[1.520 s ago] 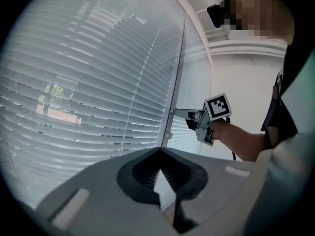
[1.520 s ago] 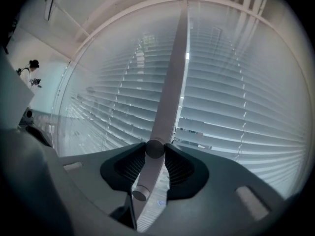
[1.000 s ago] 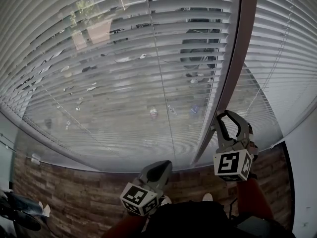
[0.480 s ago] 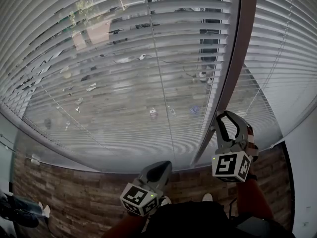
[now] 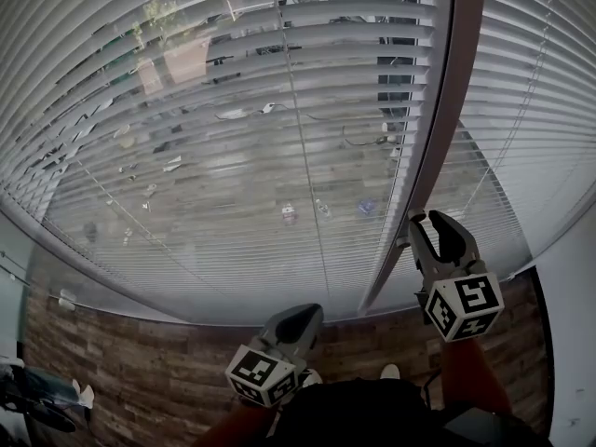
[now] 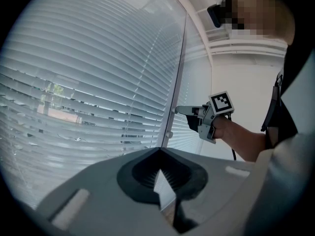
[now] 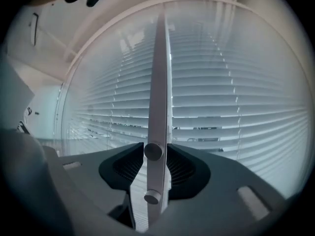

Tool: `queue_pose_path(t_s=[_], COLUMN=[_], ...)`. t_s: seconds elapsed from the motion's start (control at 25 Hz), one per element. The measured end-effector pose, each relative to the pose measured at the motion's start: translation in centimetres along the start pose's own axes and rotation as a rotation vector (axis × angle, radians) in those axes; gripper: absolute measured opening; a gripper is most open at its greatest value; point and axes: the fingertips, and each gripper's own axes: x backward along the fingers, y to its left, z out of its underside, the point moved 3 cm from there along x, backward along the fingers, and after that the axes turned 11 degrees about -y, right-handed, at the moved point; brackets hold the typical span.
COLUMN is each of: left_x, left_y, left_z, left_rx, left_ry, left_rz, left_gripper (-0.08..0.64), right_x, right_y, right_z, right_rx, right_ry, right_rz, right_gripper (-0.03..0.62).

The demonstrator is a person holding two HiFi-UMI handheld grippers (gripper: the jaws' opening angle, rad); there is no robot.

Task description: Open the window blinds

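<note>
- The window blinds [image 5: 233, 138] are being shown lowered over the pane left of the brown frame bar [image 5: 447, 110]; the slats are tilted enough that blurred outdoor shapes are being seen through them.
- A second slatted blind [image 5: 531, 110] is being shown right of the frame bar, also lowered.
- The right gripper [image 5: 431, 220] is being held against the frame bar, low on its length.
- Its jaws are being closed in from both sides on the upper knob [image 7: 153, 151], which is sitting on the face of the frame bar; the bar is being seen running straight up between them.
- A lower knob [image 7: 151, 196] is being shown on the same bar, just beneath the upper one, nearer the gripper body.
- The left gripper [image 5: 298, 313] is being held left of the frame bar and well apart from it; its jaws are being kept together at the tips, with nothing between them.
- Plank flooring [image 5: 140, 361] is being shown under the foot of the frame bar.
</note>
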Motion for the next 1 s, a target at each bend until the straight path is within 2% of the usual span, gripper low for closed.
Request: queue_pose_path(t_s=[0.08, 0.16, 0.64, 1.0], left_x=[-0.03, -0.07, 0.01, 0.05], left_y=[-0.07, -0.15, -0.22, -0.28], left_z=[0.04, 0.06, 0.20, 0.14], left_rx=[0.002, 0.005, 0.006, 0.005], left_ry=[0.001, 0.001, 0.006, 0.004], left_rz=[0.001, 0.002, 0.003, 0.005], left_gripper=[0.002, 0.002, 0.000, 0.001], right_x=[-0.04, -0.11, -0.40, -0.56], right_y=[0.00, 0.20, 0.09, 0.24], right_z=[0.35, 0.55, 0.81, 0.75], right_rx=[-0.056, -0.064, -0.036, 0.035], right_ry=[0.001, 0.004, 0.016, 0.037], right_rz=[-0.003, -0.005, 0.003, -0.005], right_gripper=[0.172, 0.172, 0.163, 0.152])
